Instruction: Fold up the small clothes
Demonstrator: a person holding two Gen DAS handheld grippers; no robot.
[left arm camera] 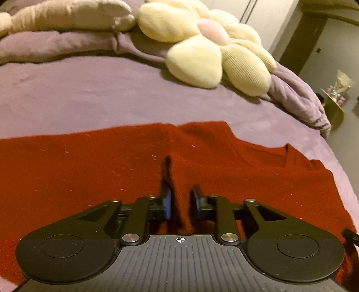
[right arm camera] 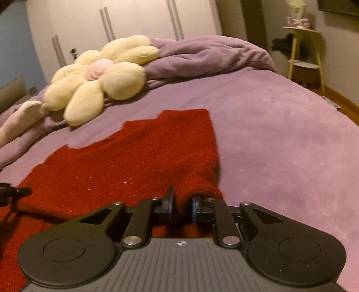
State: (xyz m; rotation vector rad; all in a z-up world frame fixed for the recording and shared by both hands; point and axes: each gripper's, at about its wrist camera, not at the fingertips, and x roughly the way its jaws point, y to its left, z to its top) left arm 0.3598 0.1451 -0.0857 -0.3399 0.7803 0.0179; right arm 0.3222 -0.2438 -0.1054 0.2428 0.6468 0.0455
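A red knit garment [left arm camera: 89, 170] lies spread on the purple bed cover [left arm camera: 89, 96]; it also shows in the right wrist view [right arm camera: 134, 161]. My left gripper [left arm camera: 180, 204] is low over the garment, its jaws shut on a raised ridge of the red cloth that runs up between the blue pads [left arm camera: 167, 205]. My right gripper [right arm camera: 181, 207] is at the garment's right edge, shut on a bunched fold of red cloth [right arm camera: 197, 186] lifted between its blue pads. The tip of the left gripper [right arm camera: 13, 193] shows at the left edge of the right wrist view.
A cream flower-shaped cushion [left arm camera: 213, 49] lies on the bed beyond the garment, also in the right wrist view [right arm camera: 98, 76]. A bunched purple duvet [right arm camera: 208, 54] lies at the back. A beige pillow [left arm camera: 67, 15] is far left. A yellow side table [right arm camera: 305, 54] stands by the bed.
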